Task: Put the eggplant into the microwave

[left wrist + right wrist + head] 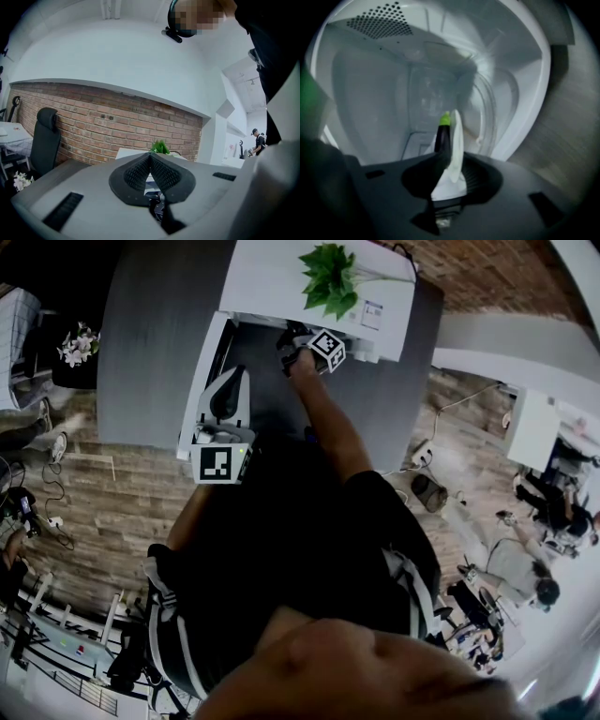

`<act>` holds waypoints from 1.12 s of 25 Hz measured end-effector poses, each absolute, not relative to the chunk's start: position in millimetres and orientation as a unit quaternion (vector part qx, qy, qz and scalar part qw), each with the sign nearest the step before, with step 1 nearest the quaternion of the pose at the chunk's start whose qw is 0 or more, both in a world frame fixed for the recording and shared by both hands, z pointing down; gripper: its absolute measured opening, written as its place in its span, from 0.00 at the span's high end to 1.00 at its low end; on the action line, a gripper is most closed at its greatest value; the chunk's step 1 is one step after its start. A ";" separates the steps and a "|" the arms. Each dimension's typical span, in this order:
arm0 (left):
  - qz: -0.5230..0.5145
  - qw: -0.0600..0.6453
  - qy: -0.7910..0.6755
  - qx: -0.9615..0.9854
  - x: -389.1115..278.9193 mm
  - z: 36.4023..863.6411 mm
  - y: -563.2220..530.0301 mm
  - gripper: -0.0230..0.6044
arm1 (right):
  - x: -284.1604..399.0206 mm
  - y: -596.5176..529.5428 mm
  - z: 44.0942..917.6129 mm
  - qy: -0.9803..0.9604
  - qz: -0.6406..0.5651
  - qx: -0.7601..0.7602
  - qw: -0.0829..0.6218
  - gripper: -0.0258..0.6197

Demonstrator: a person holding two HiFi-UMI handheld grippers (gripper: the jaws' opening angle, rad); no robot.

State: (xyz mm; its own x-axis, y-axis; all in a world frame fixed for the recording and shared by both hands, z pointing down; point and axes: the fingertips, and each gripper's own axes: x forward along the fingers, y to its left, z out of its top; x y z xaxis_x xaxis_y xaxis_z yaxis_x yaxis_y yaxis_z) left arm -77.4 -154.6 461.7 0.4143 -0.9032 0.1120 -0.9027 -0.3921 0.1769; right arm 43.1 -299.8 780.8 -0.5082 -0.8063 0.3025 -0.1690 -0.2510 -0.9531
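Purple eggplant [442,137], stem end into microwave [370,93]

Honestly, nothing here is readable. The only sign-like things are the black-and-white square patterns on the marker cube [223,463] of the left gripper [150,157] and the one [327,346] on the right gripper [451,140] (blocks only, no letters or digits). A small sticker [372,314] sits on the microwave [281,277] top, just beyond that right cube, but the print is too tiny to read.
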 end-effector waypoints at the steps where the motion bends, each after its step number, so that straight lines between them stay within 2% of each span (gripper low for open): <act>1: -0.001 0.105 -0.541 0.835 -77.0 461.9 -154.5 0.91 | 43.0 -300.6 780.6 0.566 -0.661 -0.431 0.241 0.77; 11: 0.003 0.103 -0.538 0.837 -75.7 461.2 -152.2 0.91 | 40.7 -293.3 776.4 0.592 -0.656 -0.418 0.211 0.68; 22: 0.002 0.109 -0.537 0.836 -74.4 460.7 -153.5 0.91 | 31.1 -284.0 778.7 0.639 -0.655 -0.386 0.118 0.67; 28: 0.005 0.106 -0.535 0.838 -74.3 462.4 -154.7 0.91 | 26.5 -278.6 775.7 0.684 -0.614 -0.388 0.070 0.67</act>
State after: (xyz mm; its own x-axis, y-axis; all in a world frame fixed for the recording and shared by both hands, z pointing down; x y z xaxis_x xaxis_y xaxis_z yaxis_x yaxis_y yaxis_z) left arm -74.3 -154.7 462.4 0.4284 -0.8954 0.1216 -0.8974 -0.4058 0.1732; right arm 26.5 -278.6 775.7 -0.6883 -0.6173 0.3810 -0.4451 -0.0553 -0.8938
